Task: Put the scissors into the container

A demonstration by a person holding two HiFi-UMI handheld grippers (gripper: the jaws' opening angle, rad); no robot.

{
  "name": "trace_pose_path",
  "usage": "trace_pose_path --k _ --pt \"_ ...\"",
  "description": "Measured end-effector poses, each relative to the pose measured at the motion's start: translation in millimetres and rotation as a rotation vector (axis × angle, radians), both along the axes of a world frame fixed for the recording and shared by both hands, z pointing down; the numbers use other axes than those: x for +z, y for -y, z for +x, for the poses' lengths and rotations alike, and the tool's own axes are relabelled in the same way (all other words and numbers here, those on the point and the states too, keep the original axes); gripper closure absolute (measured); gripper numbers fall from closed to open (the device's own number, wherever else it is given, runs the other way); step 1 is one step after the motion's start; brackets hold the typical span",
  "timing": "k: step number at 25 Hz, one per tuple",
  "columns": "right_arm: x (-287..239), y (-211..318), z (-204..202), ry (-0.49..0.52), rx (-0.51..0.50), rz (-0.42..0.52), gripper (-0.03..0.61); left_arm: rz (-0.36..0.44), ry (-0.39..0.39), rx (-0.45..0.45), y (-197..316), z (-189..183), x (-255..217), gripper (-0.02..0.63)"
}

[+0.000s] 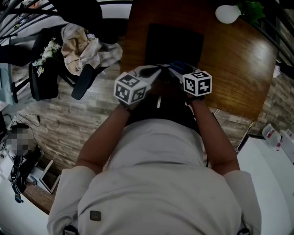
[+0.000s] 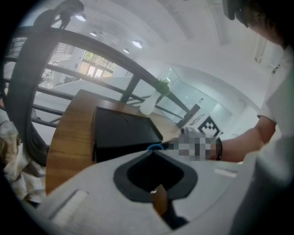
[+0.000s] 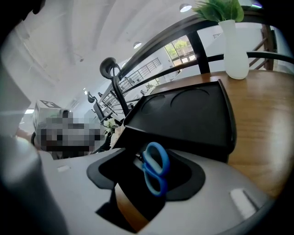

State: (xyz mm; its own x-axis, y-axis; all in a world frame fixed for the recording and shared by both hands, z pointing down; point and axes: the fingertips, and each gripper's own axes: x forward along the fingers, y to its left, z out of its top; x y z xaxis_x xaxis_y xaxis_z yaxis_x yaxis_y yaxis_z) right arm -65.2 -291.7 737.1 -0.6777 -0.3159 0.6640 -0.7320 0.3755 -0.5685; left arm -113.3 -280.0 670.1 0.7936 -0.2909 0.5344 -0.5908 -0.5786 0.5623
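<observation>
The blue-handled scissors (image 3: 155, 167) stand between my right gripper's (image 3: 158, 153) jaws, which are spread wide; the loops touch neither side, so this gripper is open. Just past it lies the black container (image 3: 183, 114) on the wooden table (image 3: 271, 133). In the head view both grippers meet at the container's (image 1: 174, 41) near edge, the left gripper (image 1: 158, 69) beside the right gripper (image 1: 171, 69), with a bit of the blue scissors (image 1: 178, 65) there. My left gripper's (image 2: 154, 151) jaw tips meet in a point. A blue arc of the scissors (image 2: 156, 147) shows right at them; whether they pinch it I cannot tell.
A white vase (image 1: 228, 13) with a green plant stands at the table's far right. A dark railing (image 2: 69, 41) curves behind the table. Left of the table a black chair (image 1: 85, 80) holds crumpled cloth (image 1: 82, 46). A white counter (image 1: 271, 170) lies at the lower right.
</observation>
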Motion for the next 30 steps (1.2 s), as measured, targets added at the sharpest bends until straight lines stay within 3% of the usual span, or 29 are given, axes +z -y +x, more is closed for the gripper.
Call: trace_pose_path --k 22,26,30 --pt "-35.3 17.2 20.8 -0.024 0.055 0.072 0.318 0.055 -0.018 0.019 14.8 1.2 -28.9 0.611" --pt "-50.5 12.0 21.4 -0.004 0.059 0.101 0.393 0.074 -0.02 0.029 14.9 0.5 -39.3 0.611" --pt "-84.3 17.1 26.5 -0.012 0.062 0.208 0.507 0.115 -0.023 0.02 24.3 -2.4 -61.2 0.611"
